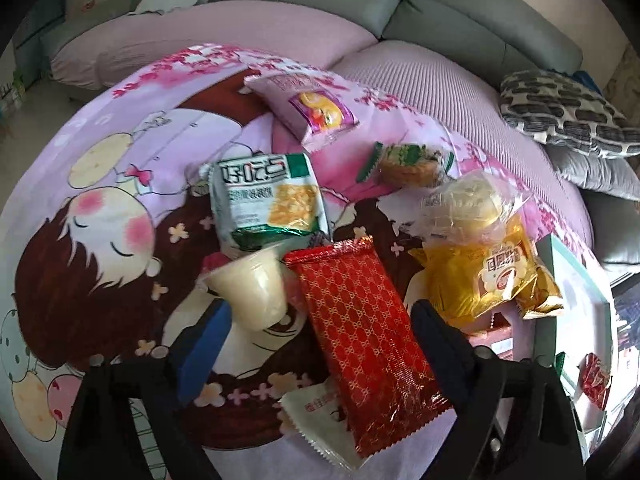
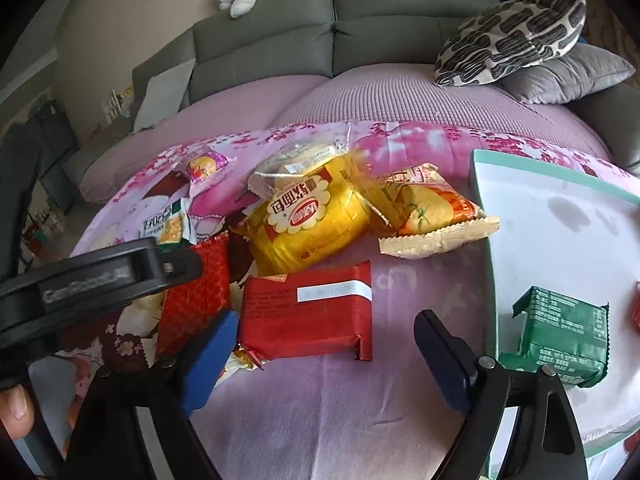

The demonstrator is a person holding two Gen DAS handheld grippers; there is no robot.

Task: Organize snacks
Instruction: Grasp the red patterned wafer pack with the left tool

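Snacks lie scattered on a pink cartoon-print cloth (image 1: 120, 208). In the left wrist view my left gripper (image 1: 320, 324) stands open over a long red patterned packet (image 1: 360, 320), its fingers on either side of it. A pale jelly cup (image 1: 252, 292) lies on its side by the blue left pad (image 1: 204, 344). In the right wrist view my right gripper (image 2: 328, 348) is open around a flat red packet with a white stripe (image 2: 308, 316); the pads do not press on it. A white tray with a teal rim (image 2: 560, 220) holds a green packet (image 2: 560, 336).
A yellow bread packet (image 2: 316, 224), a cream and orange packet (image 2: 432, 216), a green-white cracker packet (image 1: 268, 200), a pink packet (image 1: 312, 108) and a white packet (image 1: 320, 420) lie around. Behind them is a grey sofa (image 2: 380, 20) with patterned cushions (image 2: 512, 36). A thumb (image 2: 16, 404) shows at the lower left.
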